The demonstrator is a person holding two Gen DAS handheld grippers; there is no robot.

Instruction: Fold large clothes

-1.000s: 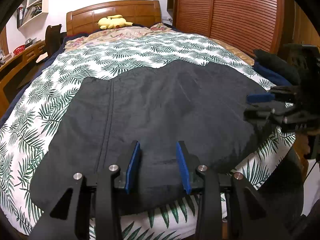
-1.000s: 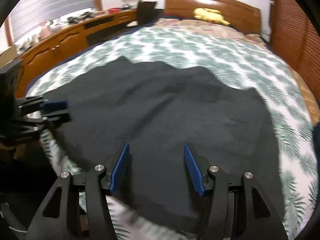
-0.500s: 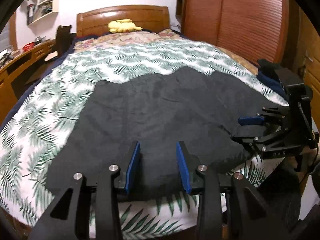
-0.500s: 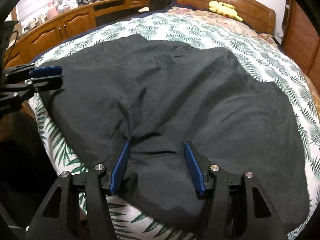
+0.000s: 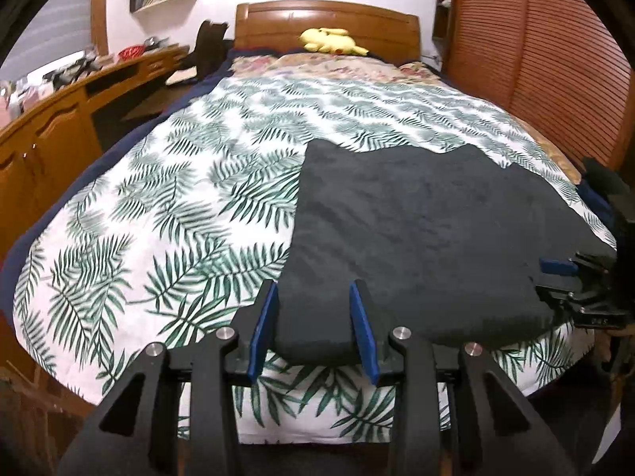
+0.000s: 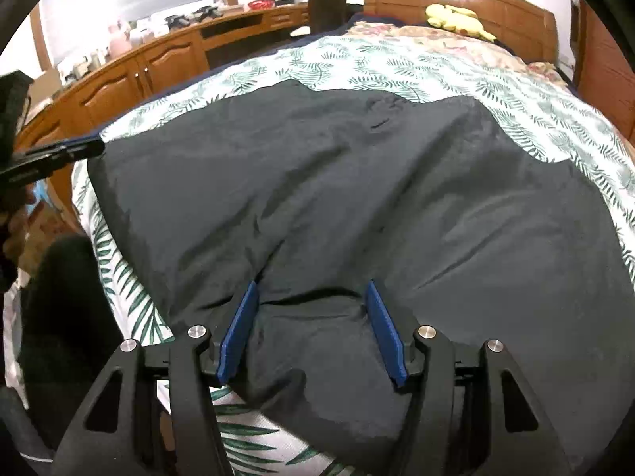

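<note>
Tongs of both grippers, left [image 5: 313, 327] and right [image 6: 311, 333], stand apart, ungripped, over the dark garment [image 5: 428, 238]. Slippery fabric may bunch when pinched.

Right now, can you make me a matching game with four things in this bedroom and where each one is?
Things:
1. dark garment
2. yellow plush toy
3. red bowl
4. leaf-print bedspread

Places:
A. on the long wooden counter beside the bed
B. at the headboard end of the bed
C. spread flat on the near part of the bed
D. covering the mattress, under the clothing

Pairs: 1-C, 2-B, 3-A, 4-D
</note>
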